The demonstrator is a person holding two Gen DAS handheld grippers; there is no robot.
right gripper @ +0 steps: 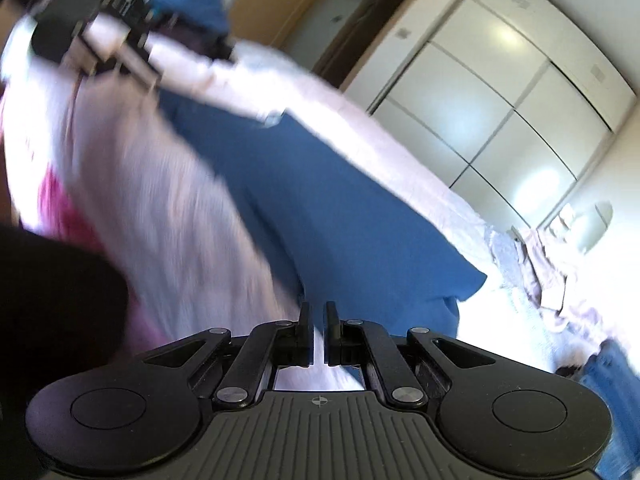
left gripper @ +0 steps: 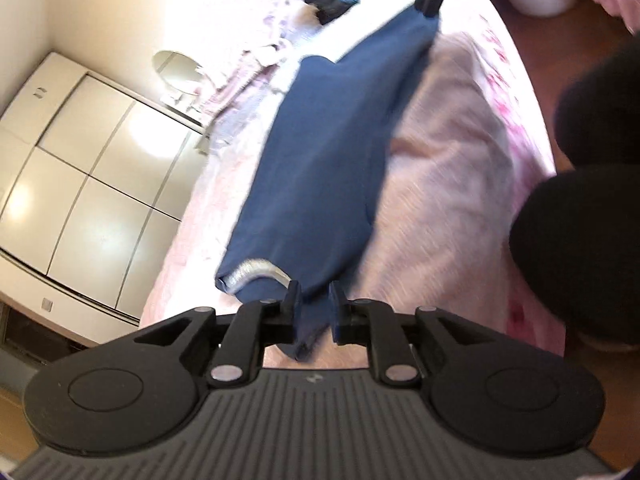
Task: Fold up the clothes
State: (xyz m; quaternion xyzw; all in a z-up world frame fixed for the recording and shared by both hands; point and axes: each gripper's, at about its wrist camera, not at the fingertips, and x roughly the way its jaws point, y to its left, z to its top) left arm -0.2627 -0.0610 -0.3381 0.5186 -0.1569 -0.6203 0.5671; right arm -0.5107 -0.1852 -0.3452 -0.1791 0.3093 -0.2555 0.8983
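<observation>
A: Left wrist view?
B: The left gripper [left gripper: 315,305] pinches a bunched edge of the navy garment [left gripper: 320,168], which stretches above the pink bedspread [left gripper: 448,184] to the right gripper [left gripper: 430,4], clamped on its far end. A white wardrobe [left gripper: 80,168] borders the bed.
A: Right wrist view?
B: Blurred; fingers nearly closed on the blue cloth's edge.
</observation>
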